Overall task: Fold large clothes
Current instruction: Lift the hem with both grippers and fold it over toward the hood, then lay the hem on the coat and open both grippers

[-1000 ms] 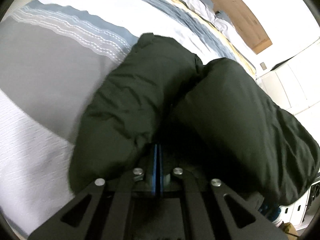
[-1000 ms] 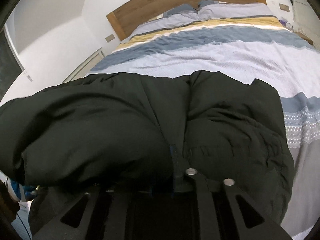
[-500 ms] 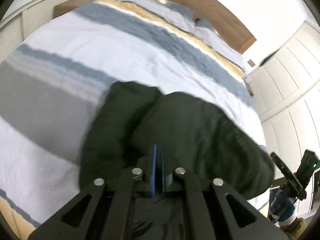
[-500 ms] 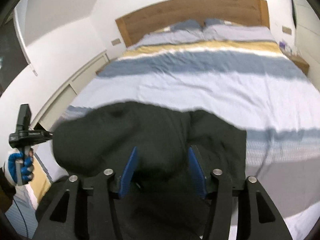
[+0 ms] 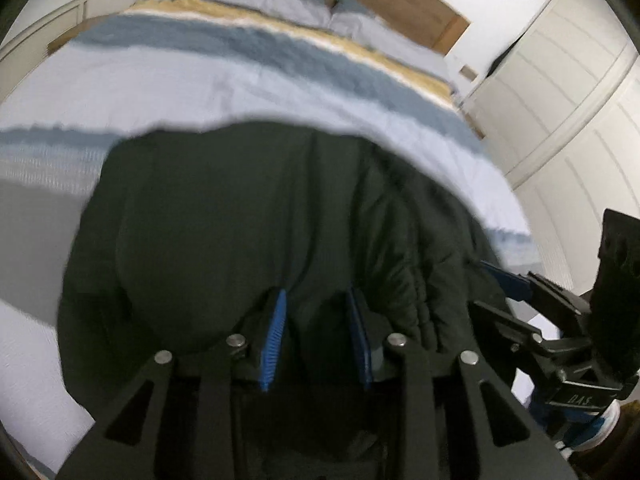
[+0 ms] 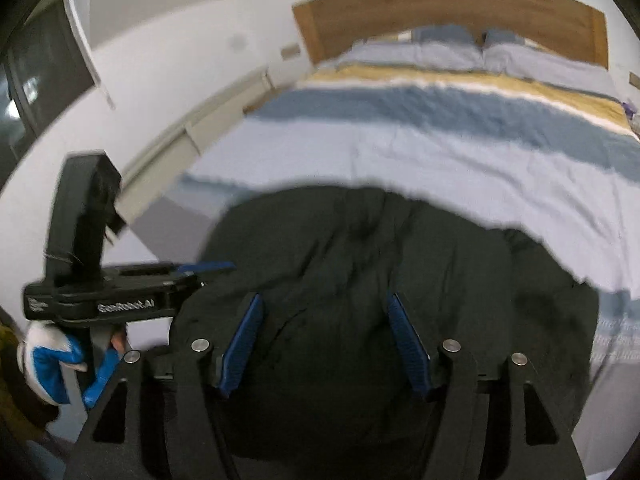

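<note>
A dark green padded jacket (image 5: 248, 232) is lying bunched on the near part of the bed (image 5: 240, 84), over its striped duvet. The left hand-held gripper (image 5: 316, 316) is hanging over the jacket's near edge with its blue pads parted, released. The right hand-held gripper (image 6: 324, 336) is likewise spread wide above the fabric, grasping nothing, though blur is making any contact hard to judge.

One dark jacket (image 5: 248, 232), one striped duvet (image 5: 240, 80), two pillows (image 6: 460, 50), two grippers (image 6: 324, 344), one headboard (image 6: 440, 12).
</note>
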Motion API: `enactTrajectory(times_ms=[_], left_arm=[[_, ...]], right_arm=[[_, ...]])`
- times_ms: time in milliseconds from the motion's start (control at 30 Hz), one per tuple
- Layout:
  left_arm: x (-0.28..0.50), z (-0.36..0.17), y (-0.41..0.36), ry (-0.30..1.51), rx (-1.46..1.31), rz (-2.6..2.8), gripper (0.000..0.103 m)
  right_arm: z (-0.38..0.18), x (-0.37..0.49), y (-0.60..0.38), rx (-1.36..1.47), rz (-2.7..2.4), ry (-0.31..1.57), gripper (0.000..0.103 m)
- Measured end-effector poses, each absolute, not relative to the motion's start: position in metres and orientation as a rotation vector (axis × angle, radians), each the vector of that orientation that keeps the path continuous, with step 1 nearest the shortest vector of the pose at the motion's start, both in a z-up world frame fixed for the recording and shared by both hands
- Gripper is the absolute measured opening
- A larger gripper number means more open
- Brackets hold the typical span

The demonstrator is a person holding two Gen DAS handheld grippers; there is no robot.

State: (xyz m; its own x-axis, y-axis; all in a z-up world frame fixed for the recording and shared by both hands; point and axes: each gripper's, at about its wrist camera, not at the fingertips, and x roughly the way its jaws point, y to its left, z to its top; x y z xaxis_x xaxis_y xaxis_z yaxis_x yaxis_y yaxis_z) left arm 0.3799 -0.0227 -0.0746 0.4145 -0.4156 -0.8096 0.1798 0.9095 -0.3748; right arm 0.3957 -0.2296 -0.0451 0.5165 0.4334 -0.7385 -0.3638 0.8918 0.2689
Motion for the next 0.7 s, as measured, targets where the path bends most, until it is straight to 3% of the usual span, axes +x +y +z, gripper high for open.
enactTrajectory(times_ms=[167, 367, 533, 700], left_arm=[[0.361, -0.122, -0.022, 1.072, -0.235, -0.346, 0.03], [0.352, -0.151, -0.041, 1.035, -0.104, -0.287, 0.03], [0.349, -0.144, -0.045, 1.05, -0.062, -0.28, 0.031], [0.345, -0.106, -0.031, 1.07, -0.096, -0.31, 0.038]], right_arm=[[-0.113, 0.378, -0.232, 0.022, 0.441, 0.991, 0.067], [-0.151, 0.367, -0.229, -0.032, 0.389, 0.933, 0.067], [-0.15, 0.367, -0.226, -0.054, 0.363, 0.947, 0.067], [-0.118, 0.36, -0.225, -0.081, 0.377, 1.014, 0.068]])
